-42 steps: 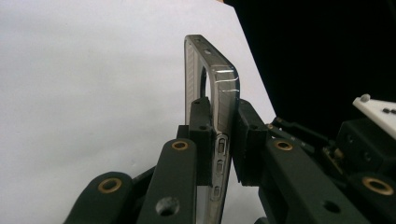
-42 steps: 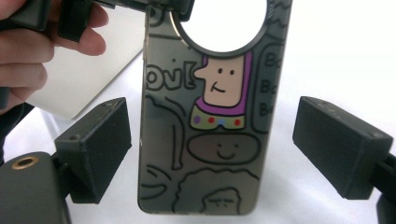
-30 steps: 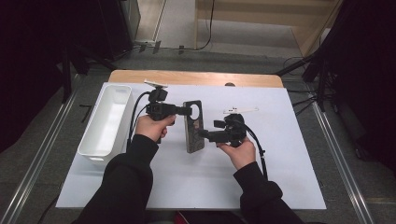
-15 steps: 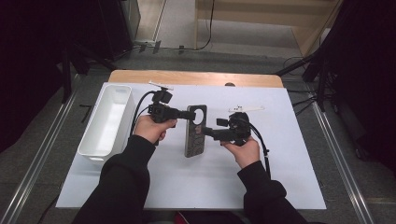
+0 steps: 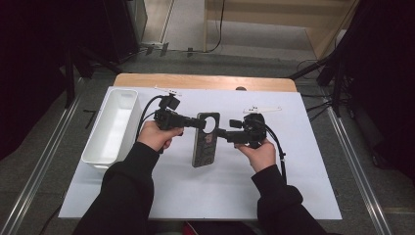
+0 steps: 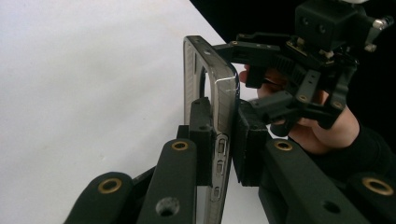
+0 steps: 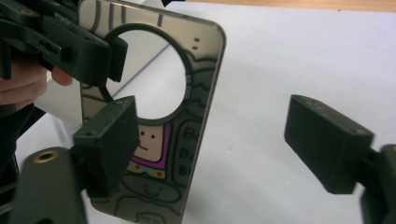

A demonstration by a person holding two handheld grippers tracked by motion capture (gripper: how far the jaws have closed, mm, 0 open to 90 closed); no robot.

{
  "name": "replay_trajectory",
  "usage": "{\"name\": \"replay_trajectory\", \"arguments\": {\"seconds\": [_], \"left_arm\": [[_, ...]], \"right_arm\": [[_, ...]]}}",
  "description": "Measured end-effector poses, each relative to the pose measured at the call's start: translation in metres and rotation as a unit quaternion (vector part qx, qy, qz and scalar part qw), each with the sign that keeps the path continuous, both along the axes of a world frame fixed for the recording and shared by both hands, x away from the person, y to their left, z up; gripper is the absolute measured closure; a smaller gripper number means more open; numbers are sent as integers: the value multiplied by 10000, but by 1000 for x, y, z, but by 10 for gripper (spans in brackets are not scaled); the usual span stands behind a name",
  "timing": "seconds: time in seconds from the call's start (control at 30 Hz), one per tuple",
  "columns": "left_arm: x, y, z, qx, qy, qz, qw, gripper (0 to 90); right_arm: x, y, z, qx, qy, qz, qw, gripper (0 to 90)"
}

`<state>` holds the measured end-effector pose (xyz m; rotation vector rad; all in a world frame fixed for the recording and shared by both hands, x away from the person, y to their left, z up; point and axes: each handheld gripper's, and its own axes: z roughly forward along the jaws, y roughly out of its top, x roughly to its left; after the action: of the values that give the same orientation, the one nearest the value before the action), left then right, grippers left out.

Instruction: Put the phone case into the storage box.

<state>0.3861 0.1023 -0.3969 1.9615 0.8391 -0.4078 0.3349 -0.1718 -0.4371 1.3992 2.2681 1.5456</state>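
Near the centre of the high view, a dark phone case [image 5: 206, 139] with a round cutout near its top is held above the white sheet [image 5: 303, 161] that covers the table. The left gripper [image 5: 195, 122] reaches in from the left and is clamped on the case's upper edge; in the left gripper view its two pads press on either side of the case's rim [image 6: 219, 140], where the side-button slots show. The right gripper [image 5: 222, 133] points in from the right, level with the cutout. In the right gripper view its jaws stand apart, one pad in front of the case's printed face [image 7: 154, 140] at lower left, the other well off to the right over bare sheet; they have just been closing, and do not pinch the case. A white tray [image 5: 111, 125] lies at the left of the high view, beside the person's left sleeve.
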Motion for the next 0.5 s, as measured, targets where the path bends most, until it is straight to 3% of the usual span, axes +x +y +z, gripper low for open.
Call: {"name": "replay_trajectory", "arguments": {"seconds": [0.2, 0.5], "left_arm": [[-3, 0, 1, 47, -112, -161, 9998, 797], [-4, -2, 0, 27, -94, -388, 9992, 797]], "right_arm": [[3, 0, 1, 45, 17, 8, 10000, 204], [8, 6, 3, 37, 10, 41, 10000, 228]]}}
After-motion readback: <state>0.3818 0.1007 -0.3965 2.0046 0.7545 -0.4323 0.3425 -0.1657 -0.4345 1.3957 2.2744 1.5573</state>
